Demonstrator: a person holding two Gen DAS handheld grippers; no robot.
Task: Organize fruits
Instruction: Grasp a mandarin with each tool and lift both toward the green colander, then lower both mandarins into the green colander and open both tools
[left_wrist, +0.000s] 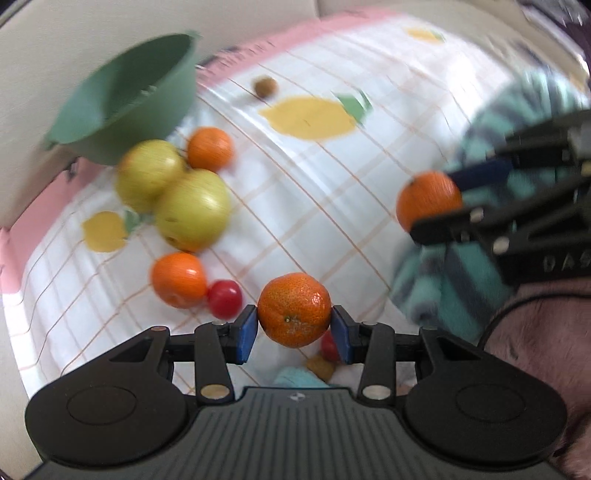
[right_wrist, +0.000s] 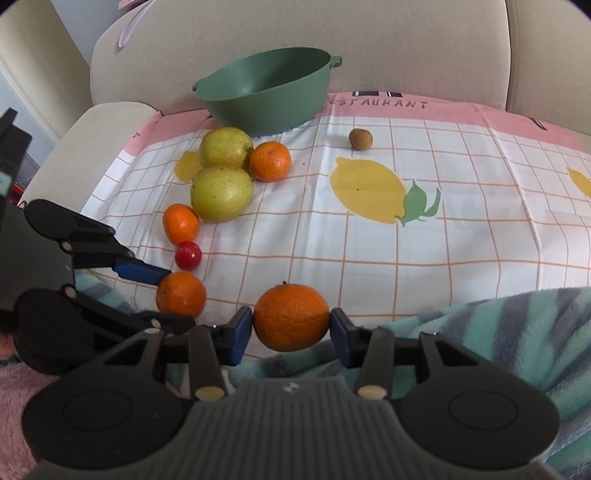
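While both grippers were raised over the near edge of the cloth, each one was clenched on a fruit: the left gripper (left_wrist: 294, 326) held a mandarin (left_wrist: 294, 309) between its blue pads (left_wrist: 246, 334), and the right gripper (right_wrist: 291, 330) squeezed a bigger orange (right_wrist: 291, 316) in the same way. From the right wrist view, the left gripper (right_wrist: 173, 295) came in from the left side with its mandarin (right_wrist: 181, 293) just beside the orange, but the two fruits did not touch. On the checked tablecloth (right_wrist: 461, 240) with printed lemons, the other fruits lay in a loose line at the left: two green-yellow pears (right_wrist: 221, 194) touching each other, a tangerine (right_wrist: 269, 161) against the far pear, a second tangerine (right_wrist: 181, 223) beside the near pear, and a small red cherry tomato (right_wrist: 188, 255) just under it. A small brown fruit (right_wrist: 360, 139) lay alone, well apart from them to the right. Behind the pears stood a green bowl (right_wrist: 266, 110) with two small handles, tilted a little, at the far pink border of the cloth, close to the beige cushion (right_wrist: 369, 44). A striped teal blanket (right_wrist: 498, 332) covered the near side under the right gripper. The left wrist view was blurred, so small details there I could not tell.
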